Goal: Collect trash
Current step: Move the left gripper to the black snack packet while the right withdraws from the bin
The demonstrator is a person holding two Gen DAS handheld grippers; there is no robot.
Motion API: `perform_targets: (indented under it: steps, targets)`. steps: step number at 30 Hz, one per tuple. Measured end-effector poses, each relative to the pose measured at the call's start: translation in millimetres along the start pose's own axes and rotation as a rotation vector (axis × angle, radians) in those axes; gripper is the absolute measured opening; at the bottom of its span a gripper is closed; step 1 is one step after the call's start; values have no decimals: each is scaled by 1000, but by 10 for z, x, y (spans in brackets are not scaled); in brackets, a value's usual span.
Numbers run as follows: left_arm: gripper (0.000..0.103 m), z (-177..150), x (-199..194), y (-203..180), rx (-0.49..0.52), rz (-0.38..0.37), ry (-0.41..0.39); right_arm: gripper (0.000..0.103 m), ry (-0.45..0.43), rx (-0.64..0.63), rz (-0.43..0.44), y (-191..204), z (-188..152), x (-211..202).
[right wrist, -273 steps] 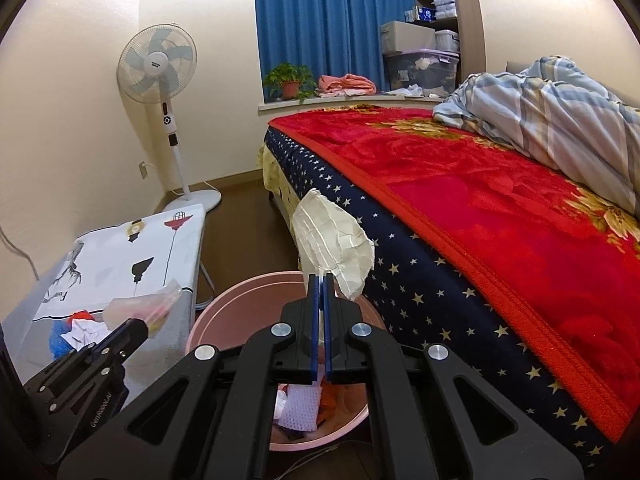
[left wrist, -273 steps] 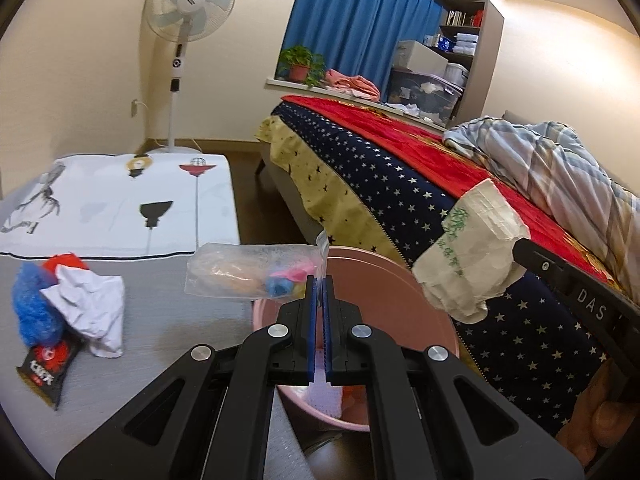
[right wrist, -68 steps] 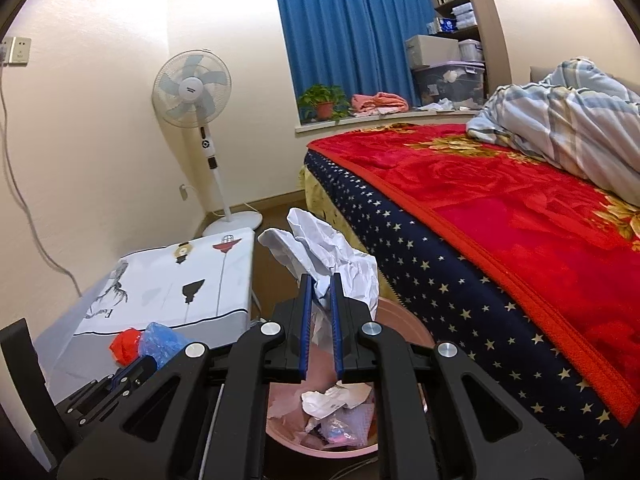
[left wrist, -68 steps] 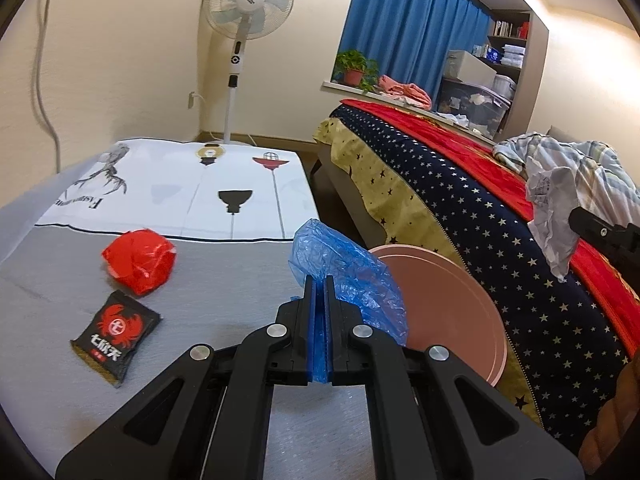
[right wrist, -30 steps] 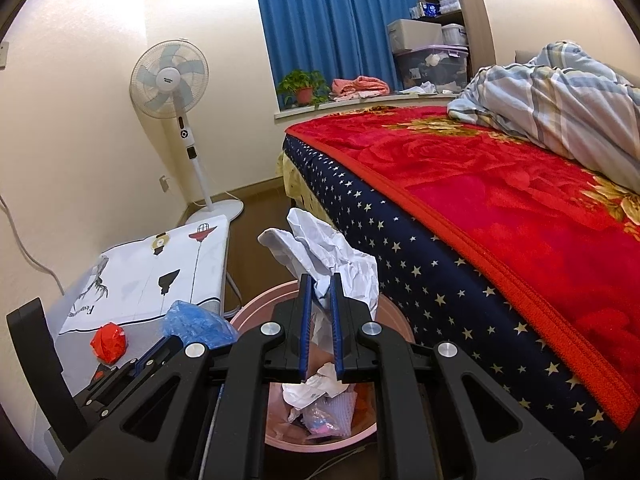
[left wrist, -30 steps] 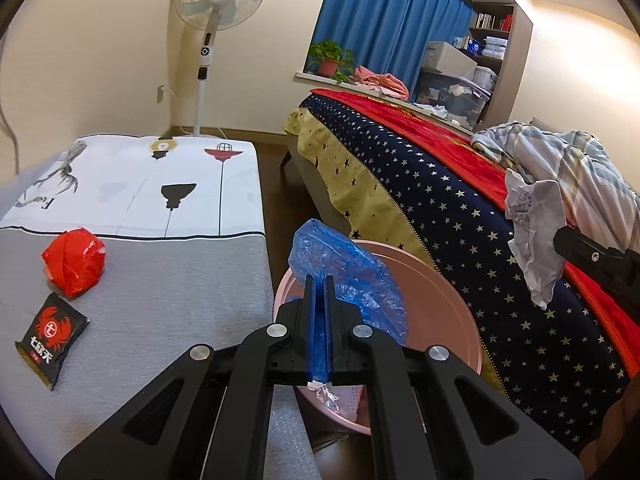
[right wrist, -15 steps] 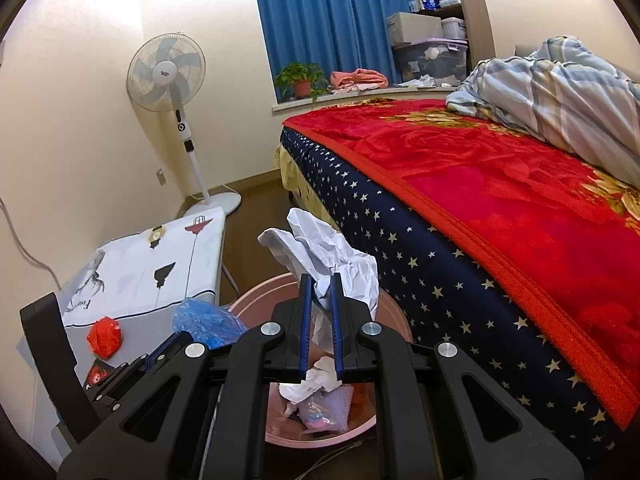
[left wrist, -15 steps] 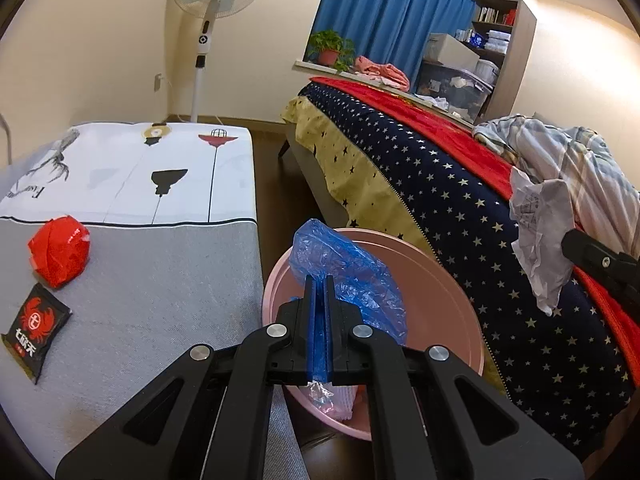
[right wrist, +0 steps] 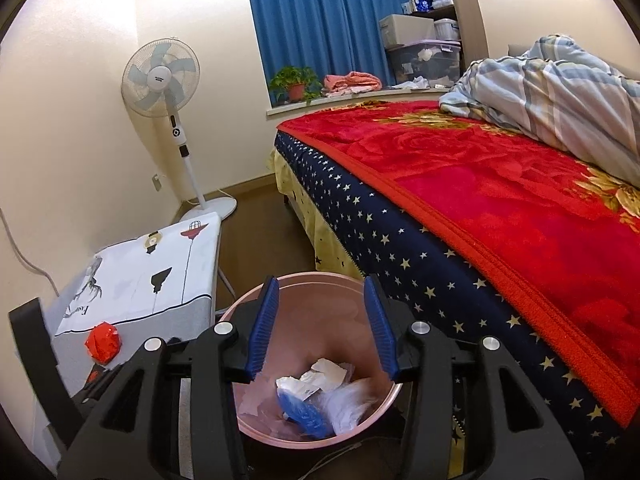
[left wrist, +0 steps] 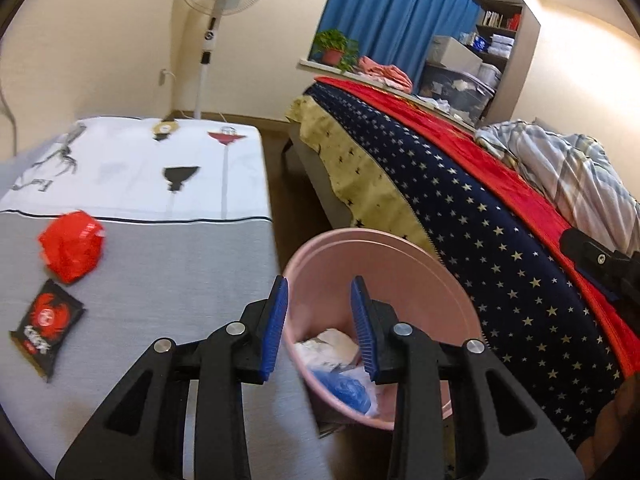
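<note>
Hovering with jaws spread empty over the bin [right wrist: 256, 300], both the left gripper [left wrist: 319, 322] and right gripper [right wrist: 322, 326] should swing left to the table [left wrist: 168, 276], where a red wad [left wrist: 71, 245] and what looks like a snack packet [left wrist: 46, 330] remain.

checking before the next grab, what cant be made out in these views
- Black snack packet with red crab print: motion-blurred in left wrist view; in right wrist view hidden behind the left gripper.
- Round pink plastic bin: bottom buried under trash, near rim behind right gripper.
- Right gripper: mostly cut off by left view's edge.
</note>
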State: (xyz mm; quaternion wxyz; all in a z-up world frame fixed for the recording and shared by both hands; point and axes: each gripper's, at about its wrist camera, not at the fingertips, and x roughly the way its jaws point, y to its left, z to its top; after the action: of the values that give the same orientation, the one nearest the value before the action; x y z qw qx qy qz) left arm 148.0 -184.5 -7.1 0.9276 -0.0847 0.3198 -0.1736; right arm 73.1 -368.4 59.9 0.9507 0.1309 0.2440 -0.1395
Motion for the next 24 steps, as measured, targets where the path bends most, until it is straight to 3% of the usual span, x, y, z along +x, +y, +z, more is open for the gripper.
perform_targets:
  steps: [6, 15, 20, 24]
  targets:
    - [33, -30, -289, 416, -42, 103, -23, 46, -3, -31, 48, 161, -47, -30]
    - [33, -208, -703, 1458, -252, 315, -30, 46, 7, -83, 138, 538, -167, -74]
    - [32, -371, -747, 1906, -405, 321, -3, 46, 15, -99, 175, 699, -219, -83]
    - [32, -459, -699, 2097, -500, 267, 8, 46, 17, -123, 197, 817, -248, -92]
